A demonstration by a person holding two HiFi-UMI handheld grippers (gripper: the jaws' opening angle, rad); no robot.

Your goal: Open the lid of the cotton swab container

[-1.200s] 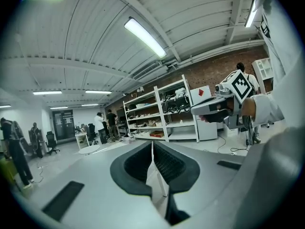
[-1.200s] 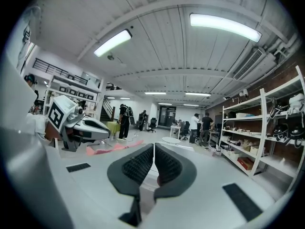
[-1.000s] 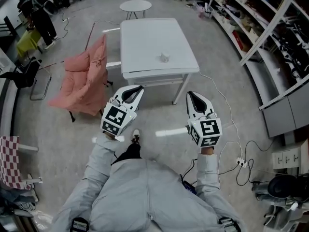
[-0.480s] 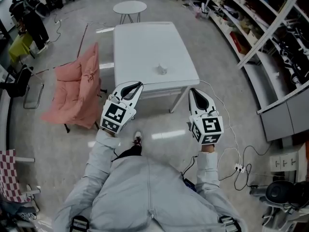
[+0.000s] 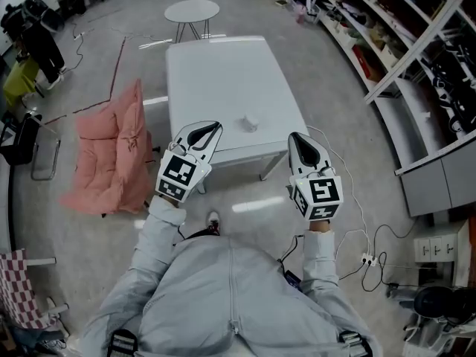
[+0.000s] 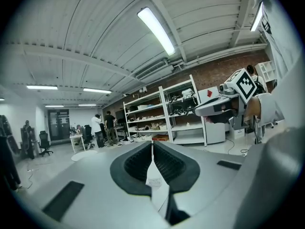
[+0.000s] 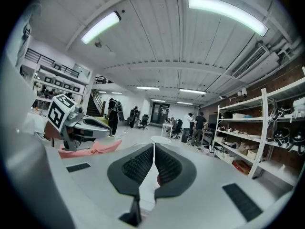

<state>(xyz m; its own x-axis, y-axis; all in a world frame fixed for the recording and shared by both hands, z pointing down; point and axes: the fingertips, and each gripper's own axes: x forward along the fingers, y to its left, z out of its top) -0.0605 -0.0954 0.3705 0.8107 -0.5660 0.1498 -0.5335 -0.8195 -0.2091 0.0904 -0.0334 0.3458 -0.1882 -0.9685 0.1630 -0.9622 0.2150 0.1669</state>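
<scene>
A small white cotton swab container point(image 5: 250, 122) stands near the front edge of the white table point(image 5: 216, 73). Both grippers are held up in front of me, short of the table and apart from the container. My left gripper point(image 5: 213, 128) is shut with nothing in it, its tip over the table's front left edge. My right gripper point(image 5: 294, 137) is also shut and empty, just off the table's front right corner. In the left gripper view the dark pads point(image 6: 164, 163) meet in a line. The pads point(image 7: 167, 166) in the right gripper view meet the same way. The container does not show in either gripper view.
A pink padded chair point(image 5: 111, 155) stands left of the table. A small round table point(image 5: 192, 10) is behind it. Shelving point(image 5: 401, 36) runs along the right side. Cables and a power strip point(image 5: 366, 253) lie on the floor at right. People stand far off by desks point(image 7: 193, 125).
The table and container have come closer to me and lower in the head view. Both grippers stay shut and have shifted slightly forward, toward the table's front edge.
</scene>
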